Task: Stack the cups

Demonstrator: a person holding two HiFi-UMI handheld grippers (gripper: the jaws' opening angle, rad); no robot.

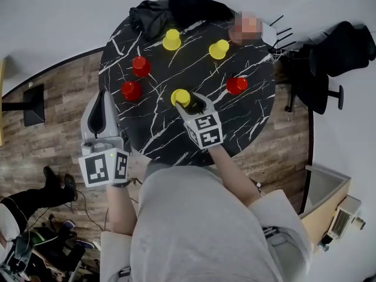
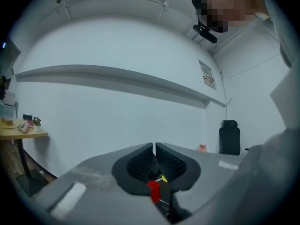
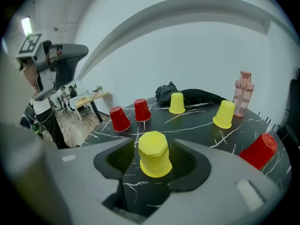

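Note:
Several upturned cups stand on the round black marble table: two yellow ones at the far side, two red ones at the left, and one red cup at the right. A third yellow cup stands on the table between the jaws of my right gripper; the pads flank it closely with thin gaps, so the gripper is open. My left gripper hovers level off the table's left edge, shut and empty.
A dark jacket lies on the table's far edge, with a pink block stack beside it. A black office chair stands at the right. Wooden floor surrounds the table; a person's legs show at lower left.

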